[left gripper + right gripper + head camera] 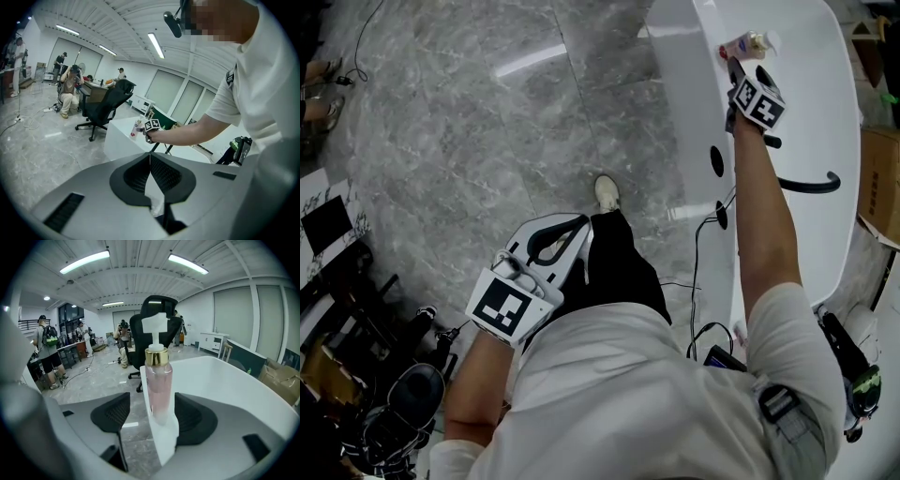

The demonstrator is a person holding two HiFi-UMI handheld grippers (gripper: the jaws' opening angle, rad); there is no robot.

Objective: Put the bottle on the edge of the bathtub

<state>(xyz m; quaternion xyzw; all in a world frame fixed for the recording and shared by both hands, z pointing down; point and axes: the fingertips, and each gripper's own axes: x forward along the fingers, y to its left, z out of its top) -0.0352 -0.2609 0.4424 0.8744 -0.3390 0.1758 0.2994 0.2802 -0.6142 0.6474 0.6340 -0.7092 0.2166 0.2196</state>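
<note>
A clear bottle (158,385) of pink liquid, with a gold collar and a white pump, stands upright on the white bathtub's rim (164,441). My right gripper (154,417) is open around it, with a gap showing between the bottle and each dark pad. In the head view the bottle (748,44) is at the far end of the bathtub (684,84), just beyond the right gripper (736,67). My left gripper (555,239) hangs by my waist over the floor, shut on nothing, its pads (161,171) meeting in a line. From there the bottle (137,127) looks small and far off.
A black office chair (152,324) stands beyond the tub, and several people are further back. A black curved fitting (811,183) sits on the tub's near rim. A cardboard box (881,178) is at the right. Cables and dark equipment (403,375) lie at lower left.
</note>
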